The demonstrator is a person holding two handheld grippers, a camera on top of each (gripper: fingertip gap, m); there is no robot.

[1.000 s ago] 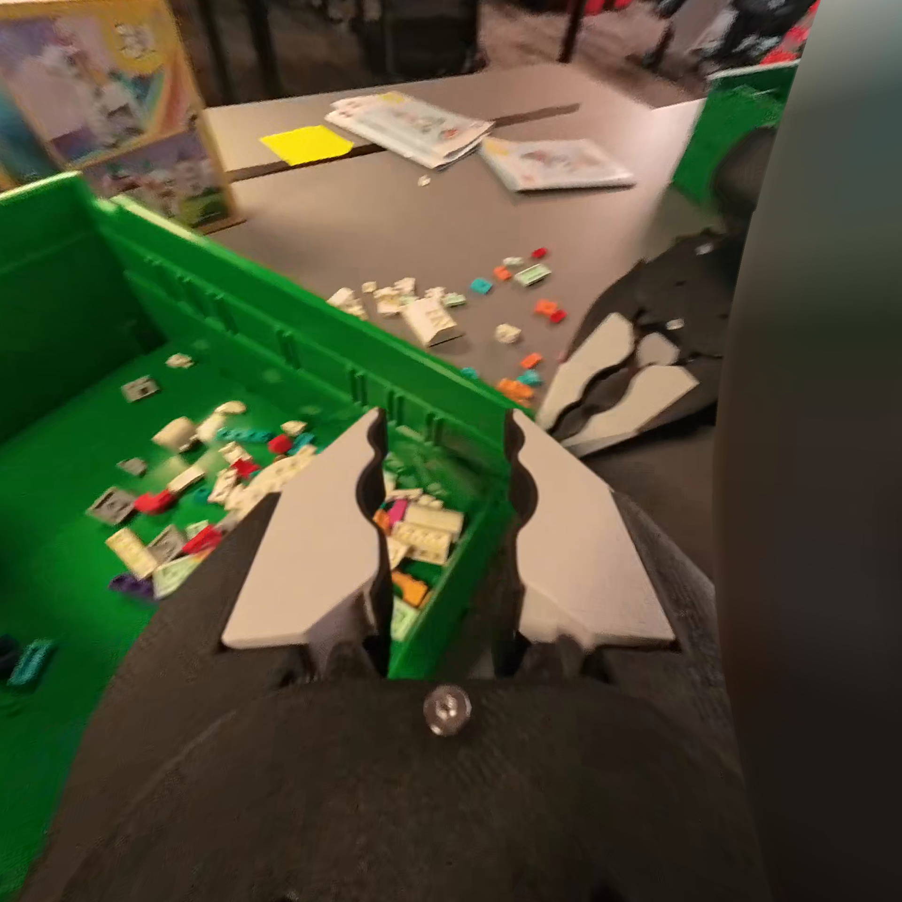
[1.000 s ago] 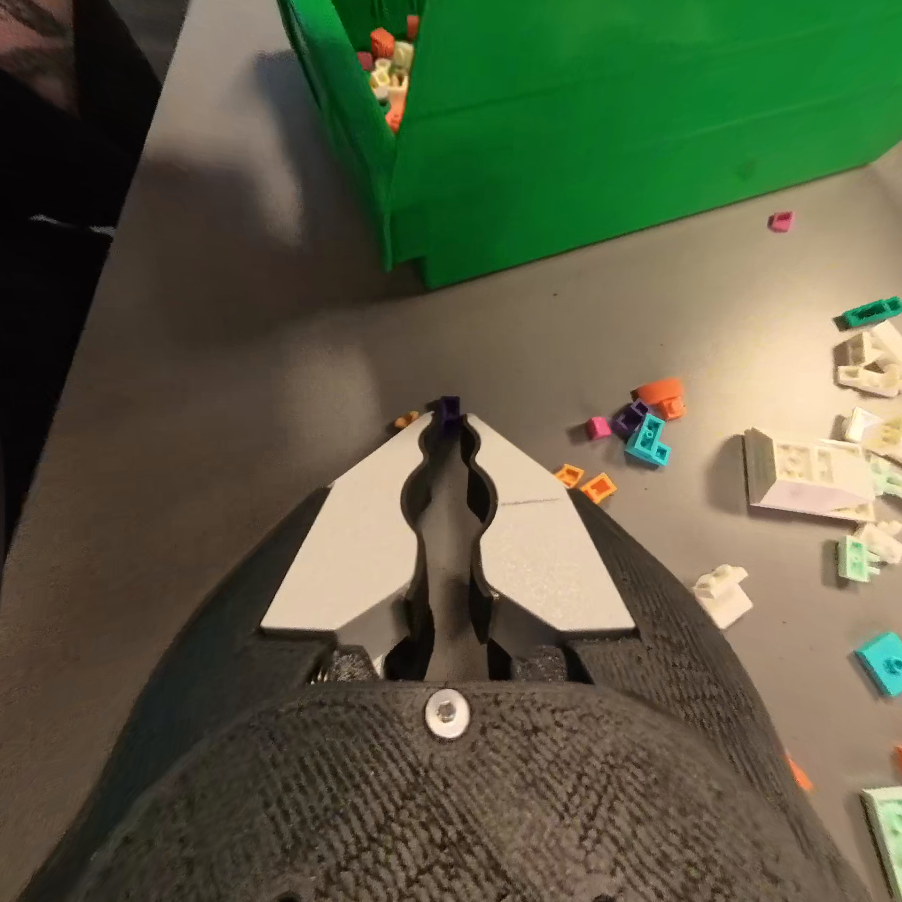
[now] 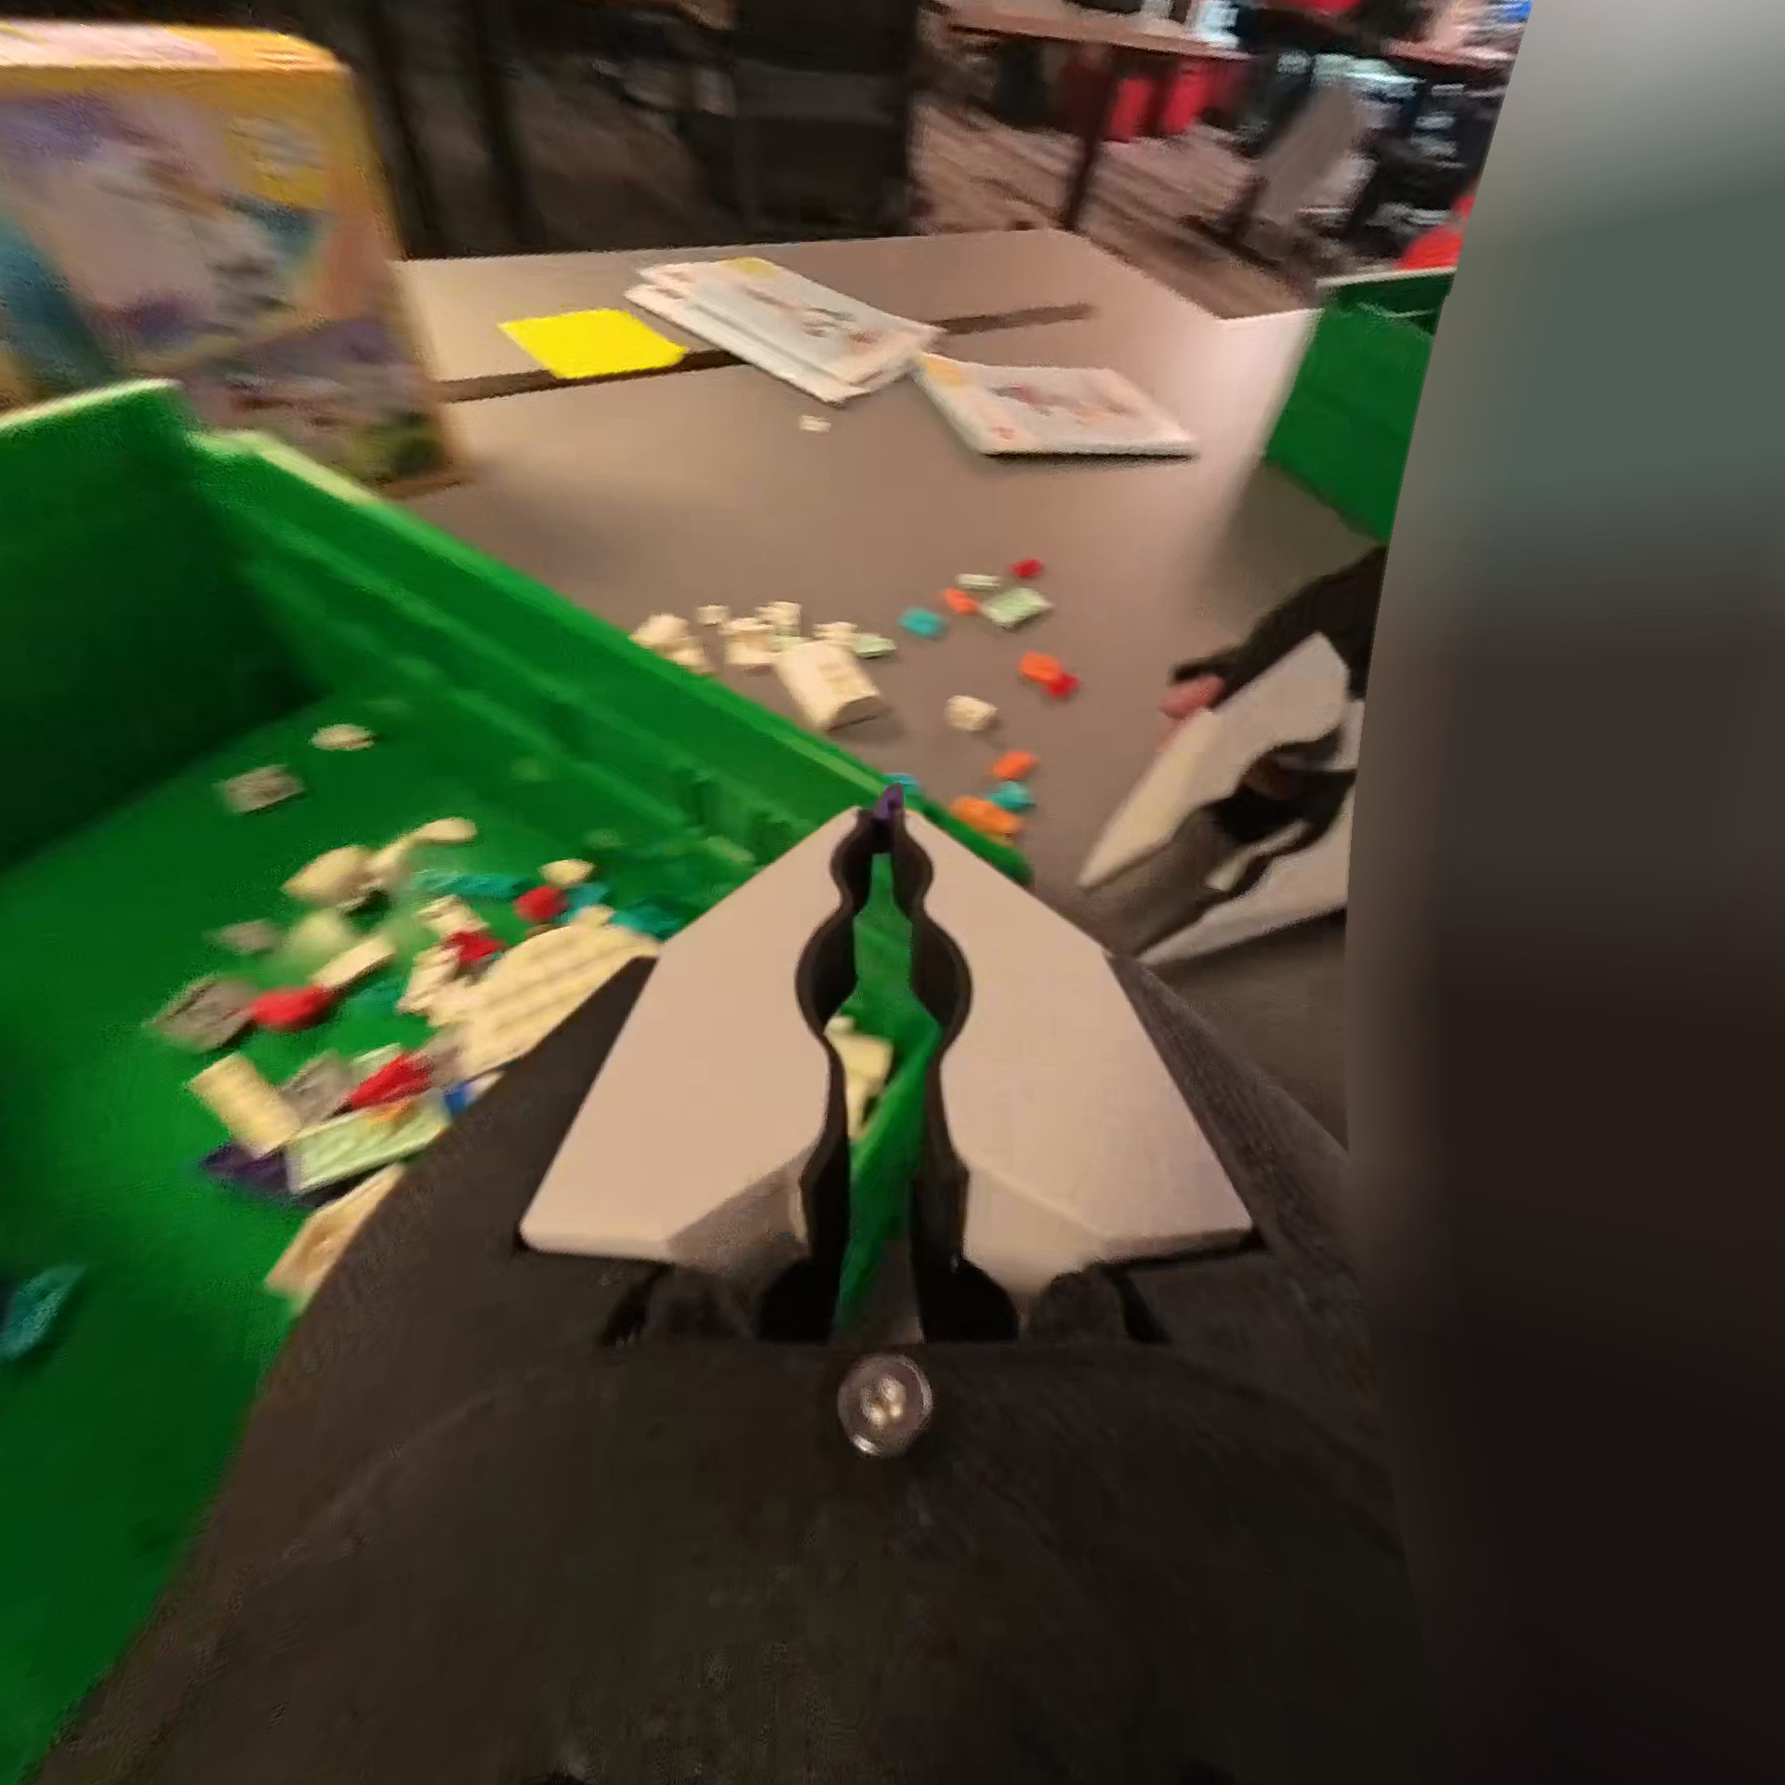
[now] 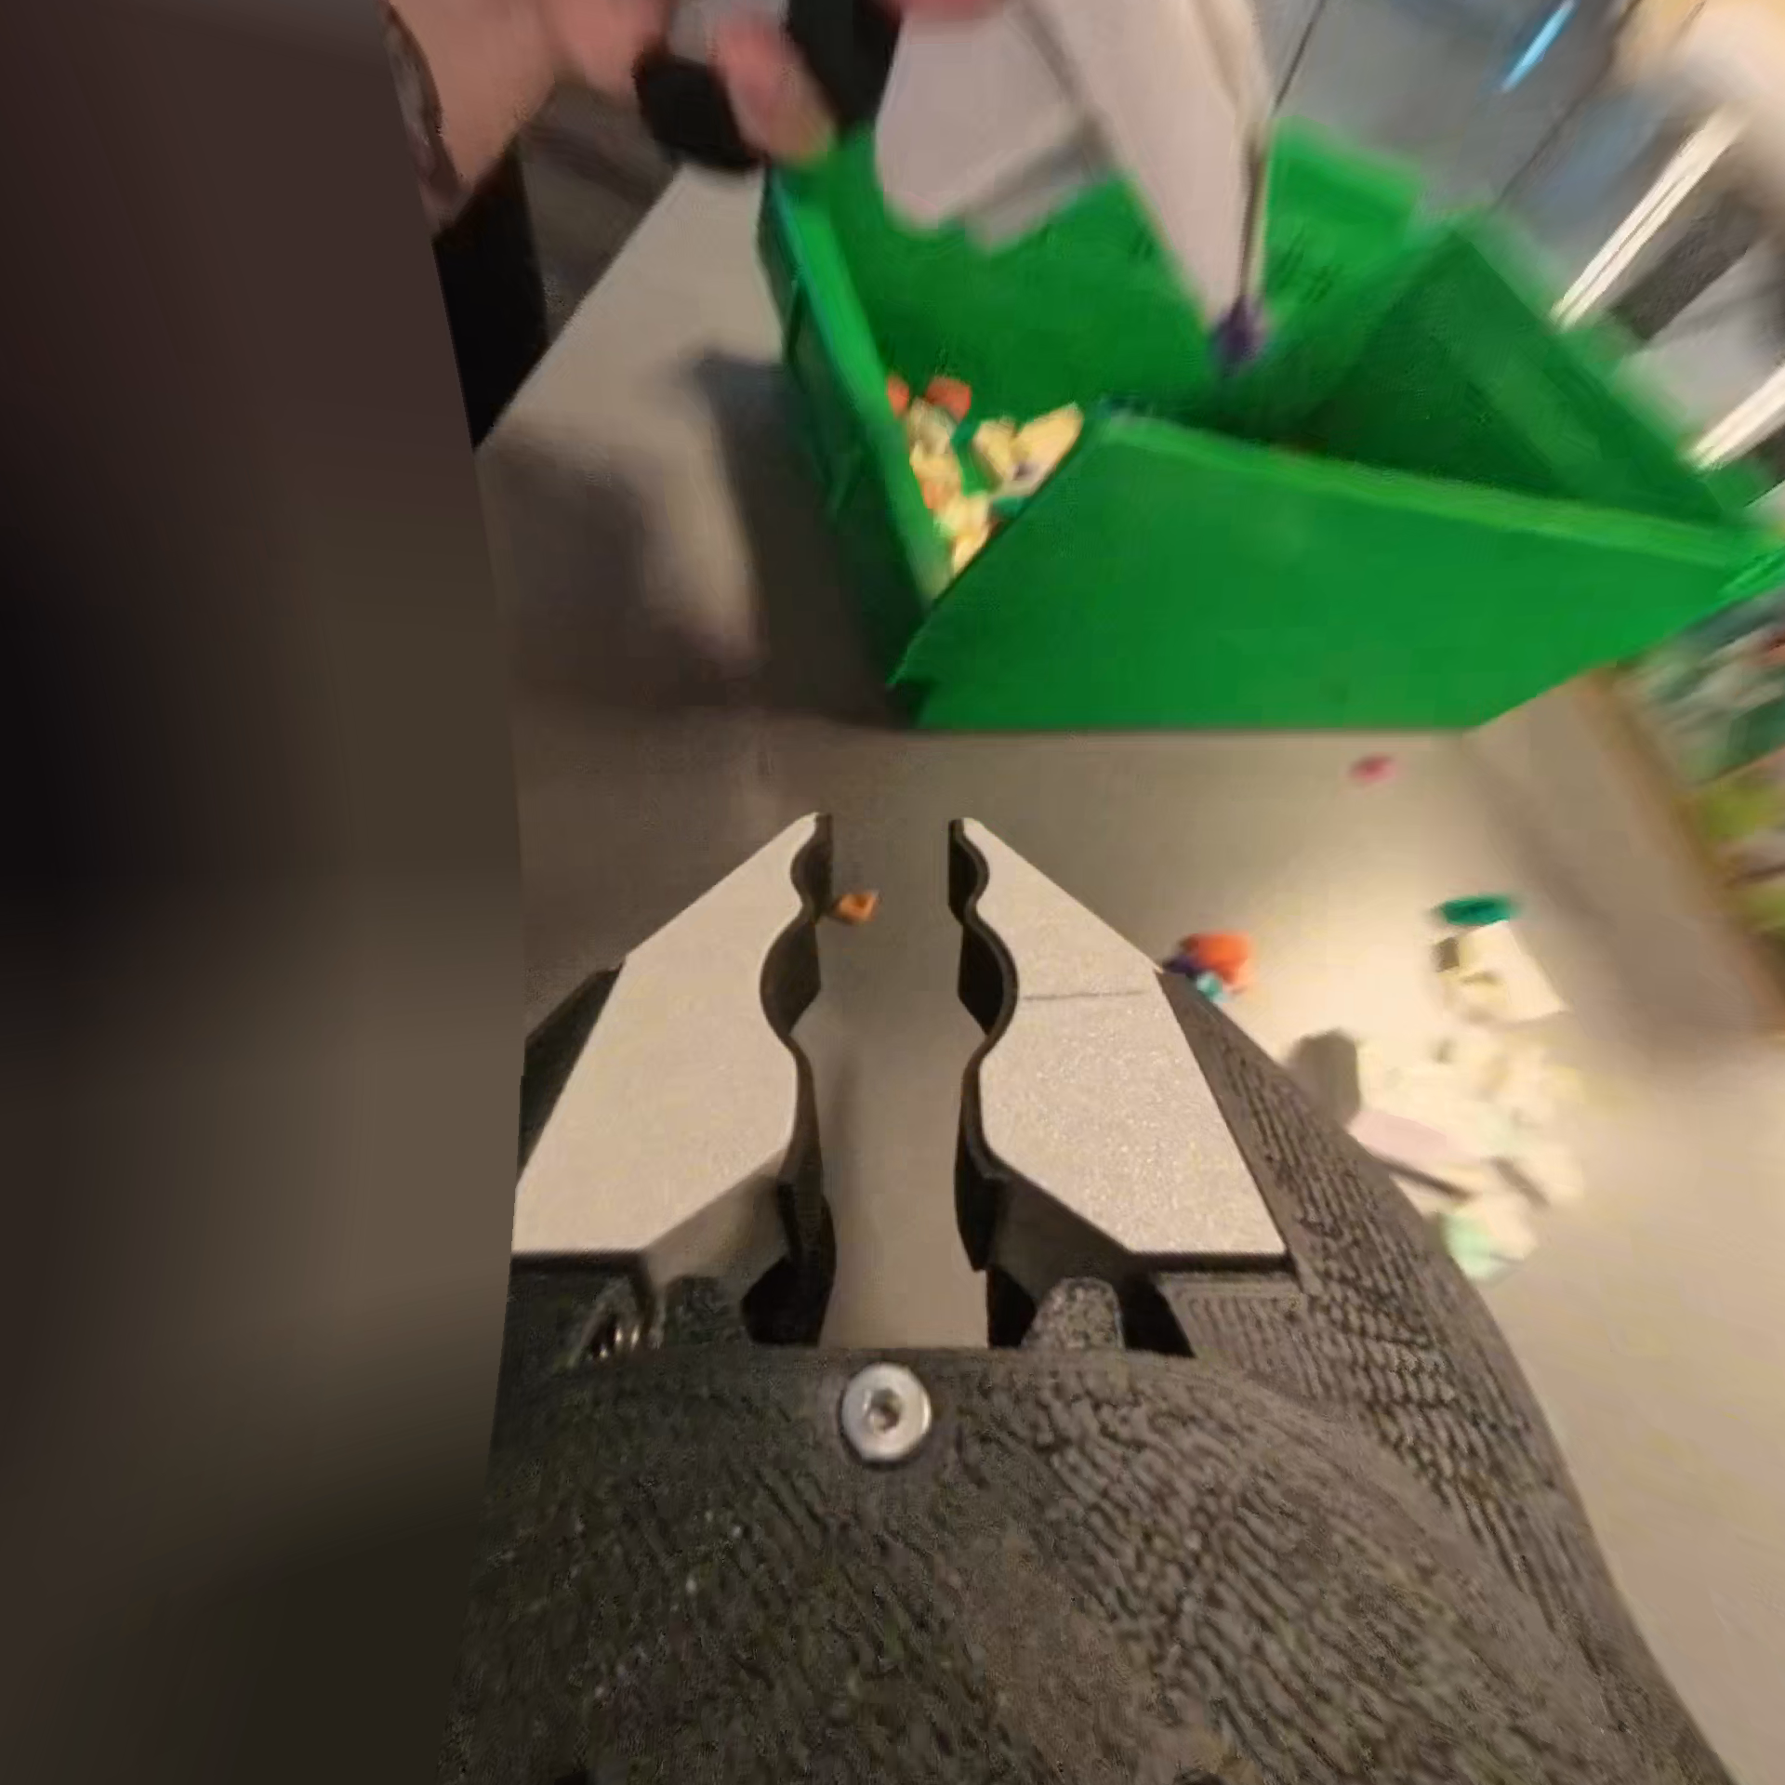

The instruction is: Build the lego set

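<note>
Over the green bin (image 3: 541, 618), the left gripper (image 3: 887, 821) pinches a purple brick (image 3: 889, 804).
Right gripper (image 4: 889, 831) hangs open, empty, above the table (image 4: 1111, 782).

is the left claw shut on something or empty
Shut on a small purple brick: the left claw pinches it at the tips, above the green bin.

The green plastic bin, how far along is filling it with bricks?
Done: many small bricks already lie in the green plastic bin. In hand: the left claw pinches a tiny purple brick above the bin's corner. Left: the right claw is open over the grey tabletop, where scattered bricks remain, including a small orange piece.
</note>
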